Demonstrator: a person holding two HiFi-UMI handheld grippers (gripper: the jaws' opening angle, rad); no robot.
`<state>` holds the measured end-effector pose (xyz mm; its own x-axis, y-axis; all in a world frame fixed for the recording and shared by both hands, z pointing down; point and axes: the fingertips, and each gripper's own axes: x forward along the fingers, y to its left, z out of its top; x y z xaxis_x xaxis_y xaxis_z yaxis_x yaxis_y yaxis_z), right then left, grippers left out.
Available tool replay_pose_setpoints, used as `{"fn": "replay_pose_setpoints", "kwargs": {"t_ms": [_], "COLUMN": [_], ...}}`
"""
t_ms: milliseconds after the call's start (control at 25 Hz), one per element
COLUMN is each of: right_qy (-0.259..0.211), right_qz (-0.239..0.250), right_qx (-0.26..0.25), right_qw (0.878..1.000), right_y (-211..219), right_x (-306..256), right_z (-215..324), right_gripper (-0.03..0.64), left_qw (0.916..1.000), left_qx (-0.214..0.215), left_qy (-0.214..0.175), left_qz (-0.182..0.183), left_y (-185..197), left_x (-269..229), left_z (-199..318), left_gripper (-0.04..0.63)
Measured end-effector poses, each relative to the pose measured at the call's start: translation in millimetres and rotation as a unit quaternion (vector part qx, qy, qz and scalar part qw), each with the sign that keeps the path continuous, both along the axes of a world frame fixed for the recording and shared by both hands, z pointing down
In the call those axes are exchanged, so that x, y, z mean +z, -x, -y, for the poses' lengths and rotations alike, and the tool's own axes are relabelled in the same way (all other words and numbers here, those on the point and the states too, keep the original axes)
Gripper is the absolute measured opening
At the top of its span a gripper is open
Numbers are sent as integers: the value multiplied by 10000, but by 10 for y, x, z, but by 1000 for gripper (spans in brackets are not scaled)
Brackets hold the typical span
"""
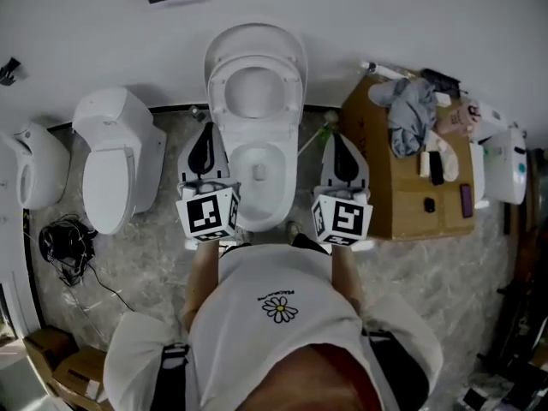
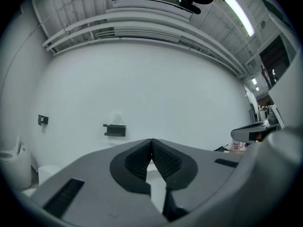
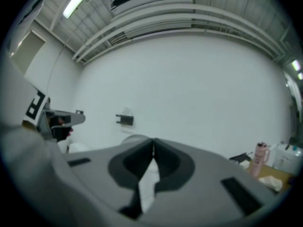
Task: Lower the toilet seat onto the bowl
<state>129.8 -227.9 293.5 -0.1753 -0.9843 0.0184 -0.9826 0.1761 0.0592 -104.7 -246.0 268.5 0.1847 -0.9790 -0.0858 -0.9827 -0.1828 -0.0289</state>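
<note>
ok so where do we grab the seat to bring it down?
The seat stands raised against the lid, hinged at the back of the bowl. Pinch the ring's free top edge from the front, probably with one jaw through the opening. The left gripper and right gripper flank the bowl, both shut, so open one first.

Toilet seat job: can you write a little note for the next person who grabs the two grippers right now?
Left gripper: shut, holding nothing.
Right gripper: shut, holding nothing.
Both are held level, one on each side of the bowl, touching nothing.
Toilet seat: up, leaning back toward the wall with the lid behind it.
Done: nothing on the seat yet.
Left: reach a gripper to the raised seat, tip it forward and ease it down until it lies flat on the bowl.
</note>
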Motion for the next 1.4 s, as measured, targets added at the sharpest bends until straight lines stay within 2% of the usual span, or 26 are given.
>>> {"fn": "replay_pose_setpoints", "kwargs": {"t_ms": [120, 320, 600, 720, 840, 920, 1000, 1120, 1280, 1400], "right_qy": [4, 97, 352, 427, 494, 599, 740, 939, 1281, 1501], "right_qz": [19, -98, -207, -337, -690, -832, -895, -963, -1078, -1157], "right_qx": [273, 399, 184, -2, -240, -401, -477, -460, -496, -565], "right_qw": [9996, 9991, 9990, 9985, 9961, 9939, 9921, 9898, 9846, 9802], "right_y": [-12, 63, 241, 351, 471, 538, 555, 514, 487, 516], "right_x": [-14, 0, 140, 176, 198, 260, 367, 584, 967, 1254], "right_z": [-72, -123, 146, 378, 709, 955, 1199, 1557, 2026, 2278], "right_gripper": [31, 31, 32, 32, 37, 123, 144, 146, 146, 144], "left_qw": [10000, 10000, 9998, 9994, 9983, 9972, 9960, 9939, 9900, 9856], "left_qx": [96, 35, 106, 153, 312, 410, 487, 598, 478, 501], "left_qy": [-7, -8, 168, 279, 480, 581, 667, 851, 1146, 1436], "left_qz": [9, -76, 47, 112, 124, 209, 342, 381, 670, 735], "left_y": [70, 191, 284, 325, 303, 274, 242, 232, 335, 374], "left_x": [-20, -17, 91, 146, 253, 337, 456, 723, 1171, 1499], "left_z": [33, 70, 246, 473, 794, 1024, 1238, 1541, 1985, 2211], "left_gripper": [20, 20, 21, 32, 78, 115, 133, 154, 155, 155]}}
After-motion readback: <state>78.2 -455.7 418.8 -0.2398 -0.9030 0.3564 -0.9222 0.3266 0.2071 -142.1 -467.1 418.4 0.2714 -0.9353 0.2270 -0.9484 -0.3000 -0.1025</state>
